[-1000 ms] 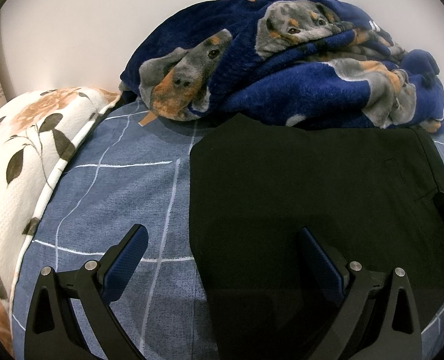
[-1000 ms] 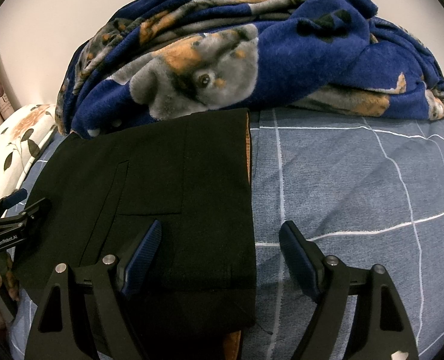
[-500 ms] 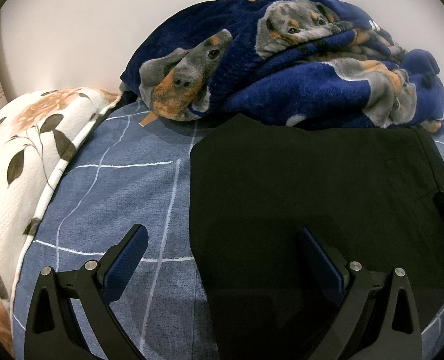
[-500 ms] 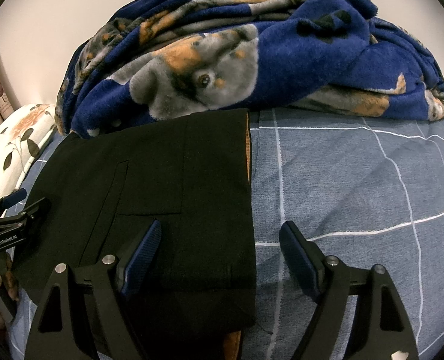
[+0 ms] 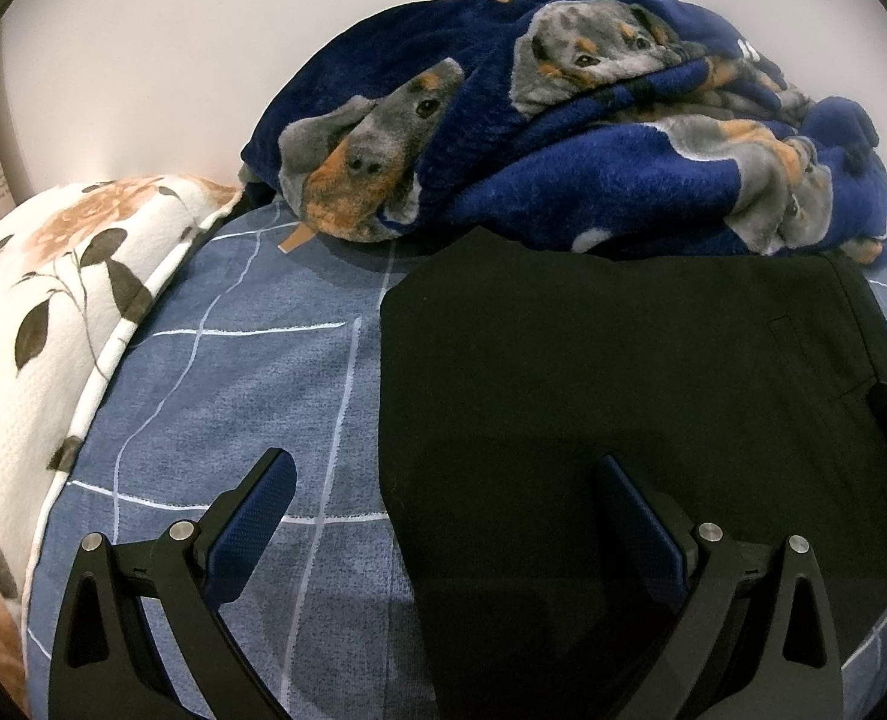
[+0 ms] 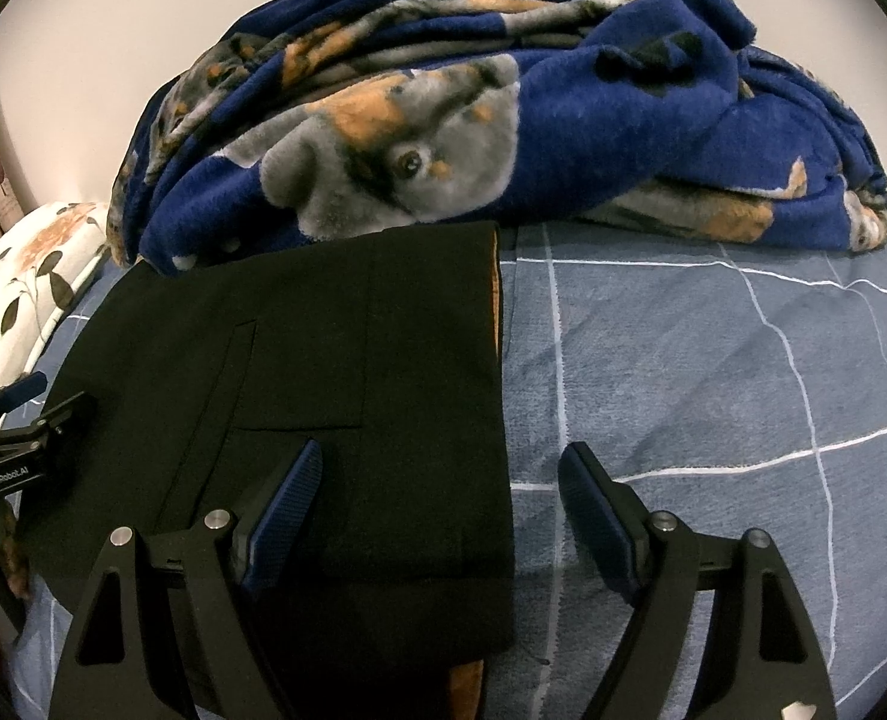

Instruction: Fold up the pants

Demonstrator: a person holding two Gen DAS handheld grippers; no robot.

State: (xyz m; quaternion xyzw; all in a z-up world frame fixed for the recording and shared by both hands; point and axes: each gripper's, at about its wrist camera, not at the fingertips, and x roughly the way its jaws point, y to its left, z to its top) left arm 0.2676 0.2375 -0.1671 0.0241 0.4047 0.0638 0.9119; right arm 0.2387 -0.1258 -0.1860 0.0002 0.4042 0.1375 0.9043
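The black pants (image 5: pixel 611 372) lie folded flat on the blue checked bedsheet (image 5: pixel 251 372), with an orange lining showing along their right edge (image 6: pixel 493 282). My left gripper (image 5: pixel 443 474) stands open over the pants' left edge, one blue pad above the sheet and the other above the cloth. My right gripper (image 6: pixel 440 468) is open too and straddles the pants' (image 6: pixel 347 360) right edge. Neither holds anything. The left gripper's black frame (image 6: pixel 17 438) shows at the left edge of the right wrist view, with a hand below it.
A bundled blue fleece blanket with dog prints (image 5: pixel 593 132) lies right behind the pants, against the white wall. A floral white pillow (image 5: pixel 41 312) sits at the left. Bare sheet (image 6: pixel 713 372) stretches to the right of the pants.
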